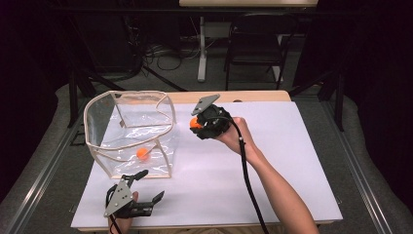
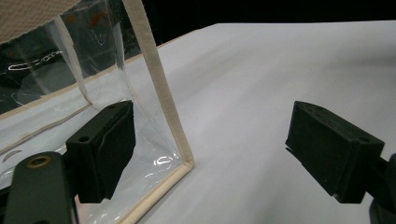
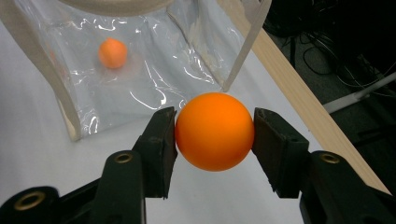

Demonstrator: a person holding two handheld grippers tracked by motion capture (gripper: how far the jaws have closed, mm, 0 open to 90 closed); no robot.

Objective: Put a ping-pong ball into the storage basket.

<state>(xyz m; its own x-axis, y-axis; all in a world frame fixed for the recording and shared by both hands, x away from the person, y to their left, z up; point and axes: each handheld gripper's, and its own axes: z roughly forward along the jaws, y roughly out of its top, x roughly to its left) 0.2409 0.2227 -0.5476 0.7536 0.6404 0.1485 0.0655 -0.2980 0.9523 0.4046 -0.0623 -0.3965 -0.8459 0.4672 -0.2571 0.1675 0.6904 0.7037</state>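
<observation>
Ball in my right gripper (image 3: 215, 133): I grip an orange ball (image 3: 215, 131) between the two jaws, both pads pressed against its sides, lifted above the white surface (image 1: 272, 161).
Where it should go, as I judge it: the clear plastic bag (image 1: 131, 134) with the beige trim, standing open at the top, with a second orange ball (image 1: 142, 153) already resting on its floor.
Direction from my right gripper: in the high view the bag lies to the left of the gripped ball and just beside it; its open rim sits about level with the ball.
My left gripper (image 2: 210, 149): released, jaws wide apart, nothing between them, resting by the bag's near corner.
Nearer hand: the left is closer to the bag, but the right carries the ball.
</observation>
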